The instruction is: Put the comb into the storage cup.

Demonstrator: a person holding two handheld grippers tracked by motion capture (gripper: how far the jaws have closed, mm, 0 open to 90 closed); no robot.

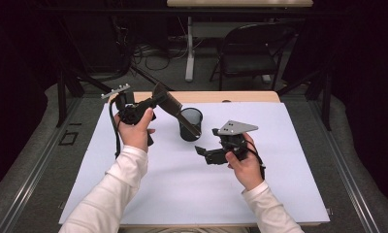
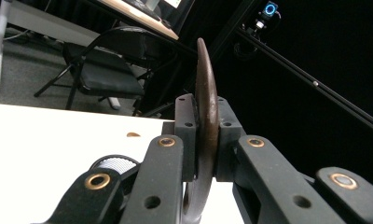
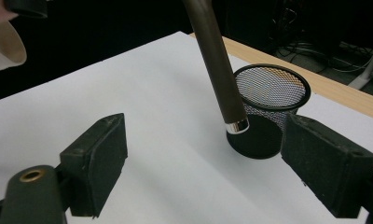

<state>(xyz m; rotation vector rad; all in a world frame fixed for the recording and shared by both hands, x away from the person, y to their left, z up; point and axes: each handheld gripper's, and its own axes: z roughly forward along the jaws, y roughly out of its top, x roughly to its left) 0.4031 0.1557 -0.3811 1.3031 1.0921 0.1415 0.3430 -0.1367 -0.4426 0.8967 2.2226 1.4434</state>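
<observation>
While our left tool (image 1: 155,100) clamps the brown comb (image 1: 170,104), its handle slants toward the mesh cup (image 1: 190,124) at desk (image 1: 279,194) centre; at four o'clock from the cup, our right tool (image 1: 202,151) gapes empty.

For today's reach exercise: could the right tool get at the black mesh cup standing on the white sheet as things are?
Probably yes. The right tool is open, with bare white sheet before the black mesh cup. The dark brown comb slanting down beside it, held by the left tool, crowds one side.

One brown comb (image 1: 169,103), one black mesh cup (image 1: 190,124), one white sheet (image 1: 182,179), two tools, one folding chair (image 1: 250,51)
</observation>
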